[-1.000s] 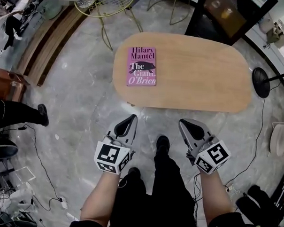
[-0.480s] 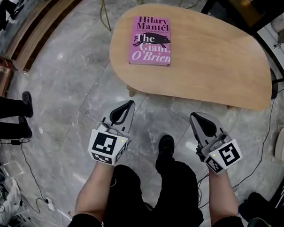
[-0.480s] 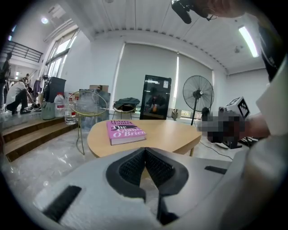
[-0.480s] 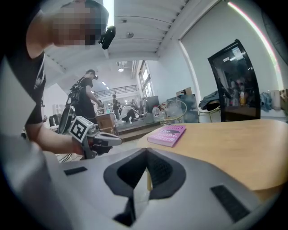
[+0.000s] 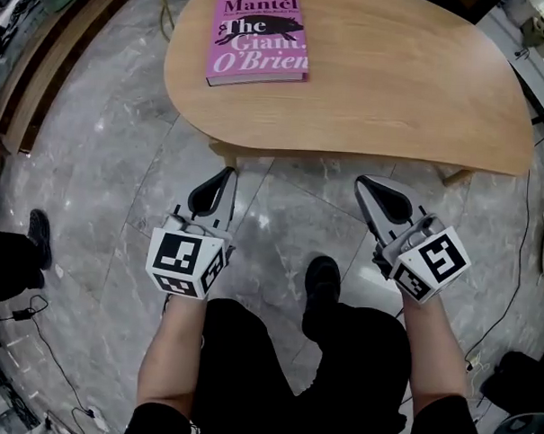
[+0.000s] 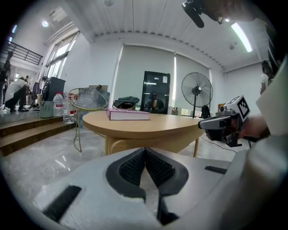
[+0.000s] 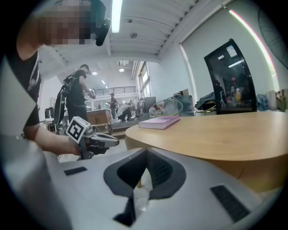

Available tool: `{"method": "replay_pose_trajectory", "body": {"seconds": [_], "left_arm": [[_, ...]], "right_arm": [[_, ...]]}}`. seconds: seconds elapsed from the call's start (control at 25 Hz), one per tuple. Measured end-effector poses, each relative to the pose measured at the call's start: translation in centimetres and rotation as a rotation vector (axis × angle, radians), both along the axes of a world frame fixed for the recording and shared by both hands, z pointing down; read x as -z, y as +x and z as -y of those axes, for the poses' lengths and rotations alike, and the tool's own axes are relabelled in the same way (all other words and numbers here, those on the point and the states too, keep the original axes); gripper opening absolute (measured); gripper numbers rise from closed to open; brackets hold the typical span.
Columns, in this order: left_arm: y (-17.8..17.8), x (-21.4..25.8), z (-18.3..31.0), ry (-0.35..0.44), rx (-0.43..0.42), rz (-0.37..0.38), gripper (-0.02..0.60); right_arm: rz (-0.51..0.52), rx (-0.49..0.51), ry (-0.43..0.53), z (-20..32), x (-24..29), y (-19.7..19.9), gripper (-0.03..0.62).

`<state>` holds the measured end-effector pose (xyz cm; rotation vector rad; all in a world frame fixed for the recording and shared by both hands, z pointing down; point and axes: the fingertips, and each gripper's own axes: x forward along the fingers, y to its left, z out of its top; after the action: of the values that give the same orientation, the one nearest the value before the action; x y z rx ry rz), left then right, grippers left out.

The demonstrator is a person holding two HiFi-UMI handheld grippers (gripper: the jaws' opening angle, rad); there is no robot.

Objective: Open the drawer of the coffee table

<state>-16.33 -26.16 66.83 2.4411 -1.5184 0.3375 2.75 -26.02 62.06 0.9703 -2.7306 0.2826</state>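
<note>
The oval wooden coffee table (image 5: 395, 82) fills the top of the head view, with a pink book (image 5: 258, 31) lying on its left end. No drawer front can be made out; only a curved wooden apron (image 6: 135, 143) shows under the top. My left gripper (image 5: 225, 174) hangs over the marble floor just short of the table's near edge, shut and empty. My right gripper (image 5: 362, 181) is level with it to the right, also shut on nothing. In the left gripper view the left gripper (image 6: 145, 150) points at the table (image 6: 148, 128). The right gripper (image 7: 146, 152) faces the table edge (image 7: 216, 134).
The person's legs and a black shoe (image 5: 321, 281) are between the grippers. A standing fan (image 6: 196, 90), a dark cabinet (image 6: 156, 92) and a wire side table (image 6: 87, 99) stand behind the table. Wooden steps (image 6: 22, 130) run along the left. Another person's shoe (image 5: 39, 237) rests at far left.
Both grippers have sunk towards the floor, staying shut. In the head view the table has come nearer and slid up the picture.
</note>
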Motion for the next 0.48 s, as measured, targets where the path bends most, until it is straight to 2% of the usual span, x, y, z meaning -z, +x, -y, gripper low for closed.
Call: {"method": "replay_pose_trajectory", "body": {"seconds": [0.24,0.36,0.48], "left_arm": [[-0.1,-0.9,-0.7,0.012,-0.015,0.002,0.012],[-0.6,-1.0,-0.8,0.015,-0.016,0.015,0.048],[-1.5,-1.4,-0.7,0.003,-0.002,0.022,0.059]], "right_arm": [[-0.107,-0.066,0.024,0.0,-1.9,3.0,0.006],[-0.112,-0.136,0.035,0.7,-2.5,5.4,0.006],[-0.189,-0.195,0.062,2.1,-4.1,7.8,0.008]]}}
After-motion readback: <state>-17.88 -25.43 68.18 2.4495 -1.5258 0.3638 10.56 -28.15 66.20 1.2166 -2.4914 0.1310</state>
